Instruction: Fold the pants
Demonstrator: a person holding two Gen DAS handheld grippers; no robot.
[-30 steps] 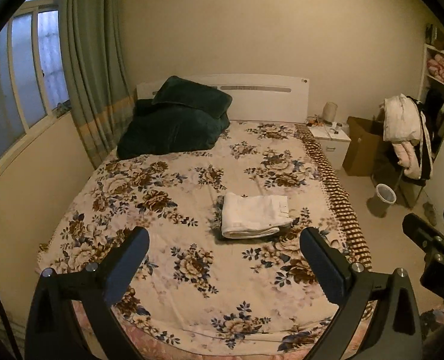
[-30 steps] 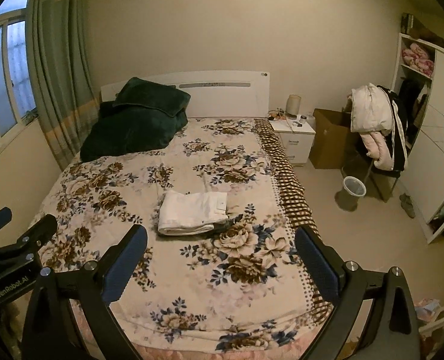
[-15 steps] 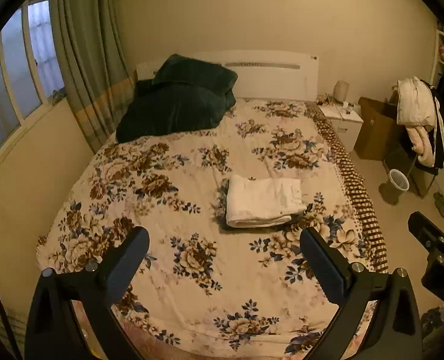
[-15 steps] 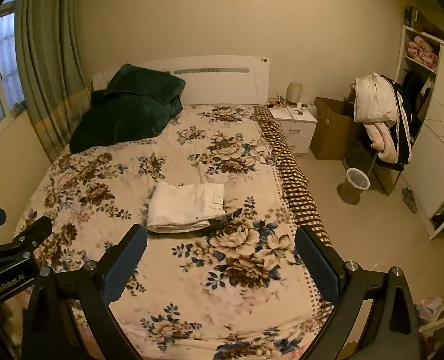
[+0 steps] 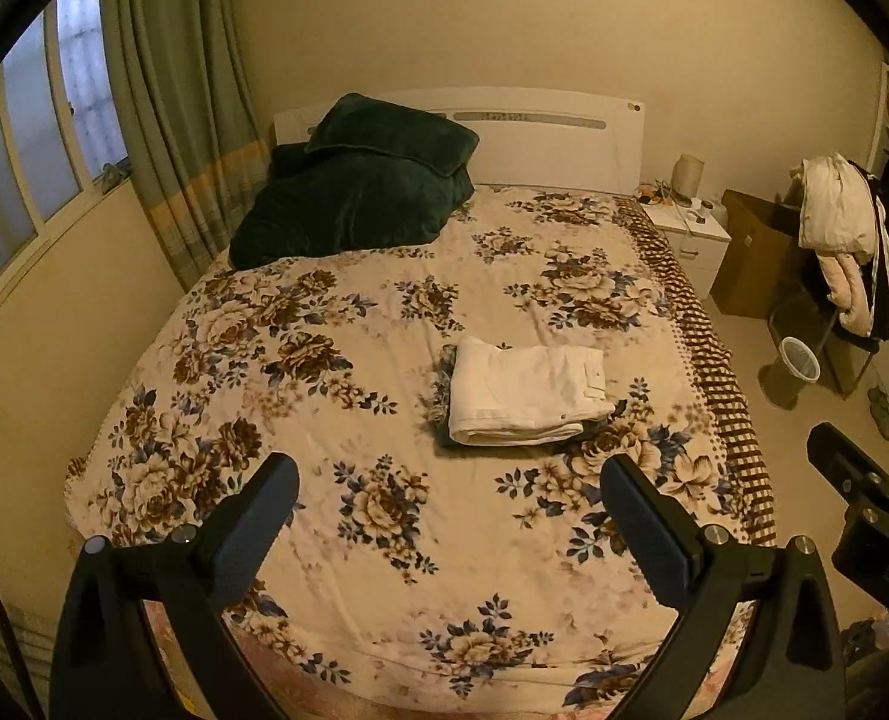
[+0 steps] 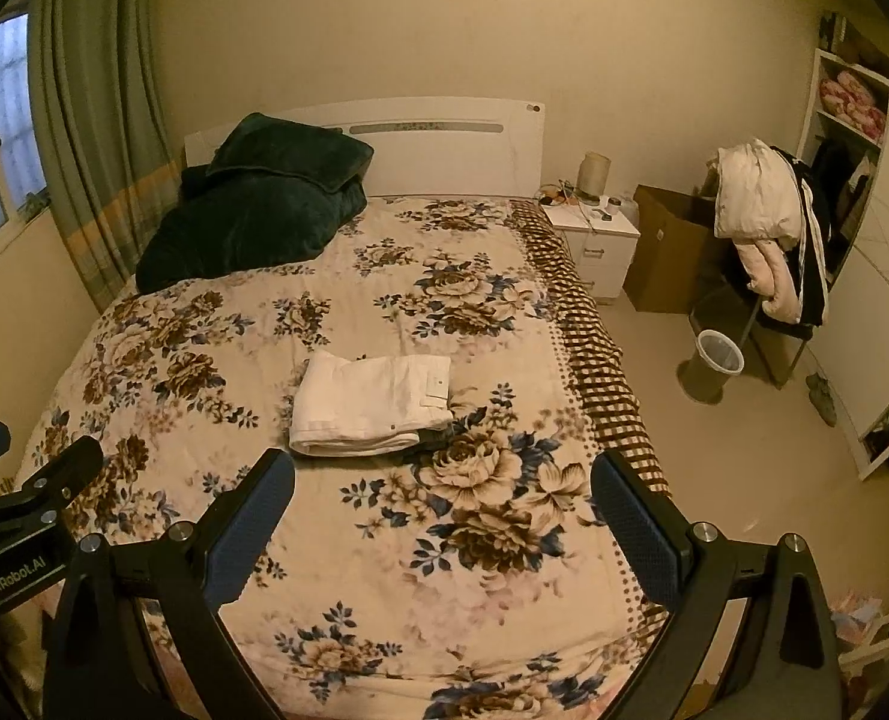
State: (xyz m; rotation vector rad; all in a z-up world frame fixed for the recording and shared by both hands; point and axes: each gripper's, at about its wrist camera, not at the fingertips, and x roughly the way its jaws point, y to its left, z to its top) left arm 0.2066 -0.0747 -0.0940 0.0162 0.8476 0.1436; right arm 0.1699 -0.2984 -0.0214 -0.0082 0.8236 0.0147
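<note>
A green curtain (image 5: 186,138) hangs at the far left, and the picture's edge cuts off most of the window (image 5: 30,138) beside it. A dark green blanket (image 5: 360,192) is heaped at the head of the bed (image 5: 384,540), near the left corner. It hides whatever lies under it.

The white pants (image 5: 525,393) lie folded in a flat stack on the flowered cover, a bit right of the middle of the bed. Something dark (image 6: 441,437) peeks out from under the stack. It is too covered to tell what it is.

The left gripper (image 5: 447,474) hangs above the foot of the bed. Its two fingers are spread wide, with nothing between them. The pants lie farther up the bed, apart from the fingers, closer to the right finger.

The right gripper (image 6: 441,471) is spread wide too and holds nothing. In its view the pants lie just past its left finger (image 6: 252,516).

At the far right, pale coats (image 6: 756,222) are piled over a chair and hide most of it. A bin (image 6: 714,360) stands on the floor nearby.
</note>
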